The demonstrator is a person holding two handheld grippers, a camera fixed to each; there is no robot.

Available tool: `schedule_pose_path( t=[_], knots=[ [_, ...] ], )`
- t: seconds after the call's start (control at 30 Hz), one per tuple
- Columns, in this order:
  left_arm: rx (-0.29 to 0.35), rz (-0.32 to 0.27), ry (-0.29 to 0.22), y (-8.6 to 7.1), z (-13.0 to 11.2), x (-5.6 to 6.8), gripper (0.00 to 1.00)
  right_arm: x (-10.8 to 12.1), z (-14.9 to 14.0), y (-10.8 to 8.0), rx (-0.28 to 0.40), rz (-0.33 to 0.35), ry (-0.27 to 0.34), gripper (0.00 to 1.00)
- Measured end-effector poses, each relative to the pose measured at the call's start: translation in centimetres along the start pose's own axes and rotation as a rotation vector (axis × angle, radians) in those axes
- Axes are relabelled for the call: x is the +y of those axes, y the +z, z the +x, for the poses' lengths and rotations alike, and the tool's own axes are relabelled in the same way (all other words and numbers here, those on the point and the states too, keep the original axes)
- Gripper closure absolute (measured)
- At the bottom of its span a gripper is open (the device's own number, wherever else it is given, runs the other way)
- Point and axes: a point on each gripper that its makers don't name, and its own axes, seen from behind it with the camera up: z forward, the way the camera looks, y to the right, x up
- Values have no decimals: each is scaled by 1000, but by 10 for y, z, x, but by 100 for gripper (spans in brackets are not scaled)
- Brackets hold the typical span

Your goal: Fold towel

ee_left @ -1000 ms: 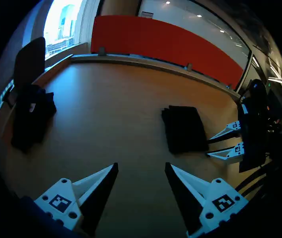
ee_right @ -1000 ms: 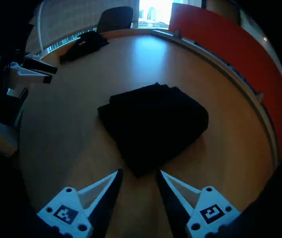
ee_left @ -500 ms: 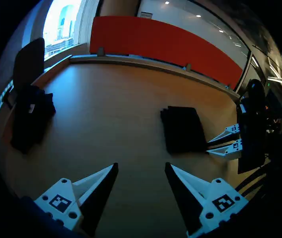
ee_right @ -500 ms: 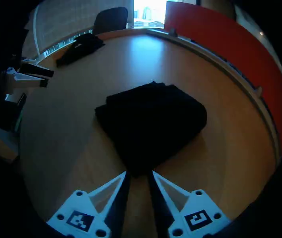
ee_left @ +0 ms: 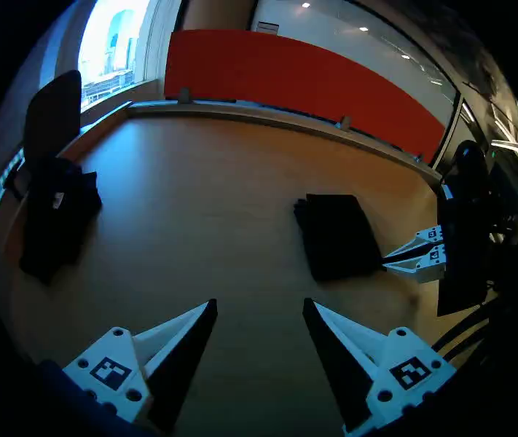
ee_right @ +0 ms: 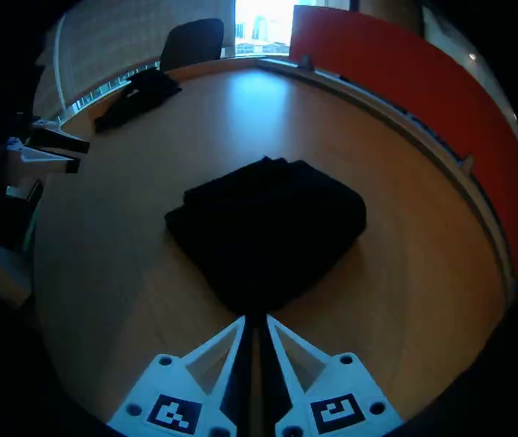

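The folded black towel (ee_right: pixel 269 226) lay mid-tabletop (ee_left: pixel 186 189), its near corner pinched by the right gripper (ee_right: pixel 255 324), jaws pressed together. The left gripper (ee_left: pixel 259 306) was held well apart, jaws spread. A dark bundle (ee_left: pixel 55 218) was seen beside a chair (ee_left: pixel 55 109).

wooden table (ee_left: pixel 208 218), red partition (ee_left: pixel 295 73), black chair (ee_left: pixel 55 109), bright window (ee_left: pixel 109 44)

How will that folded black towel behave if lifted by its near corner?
Likely floppy: the black towel shows uneven stacked layers, so a corner lift by the right gripper would probably peel the top layers open. Pushed, it'd likely bunch rather than slide on the wooden table.
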Motion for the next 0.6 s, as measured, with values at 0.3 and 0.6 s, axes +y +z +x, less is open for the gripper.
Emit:
schedule_pose_path(
  t=[0.3,0.6],
  knots=[
    [7,-7,7,2,5,5,13,12,29,-18,58,-28,-26,95],
    [28,-11,10,-1,19,8,13,29,85,-53,147,-74,-63,95]
  ],
)
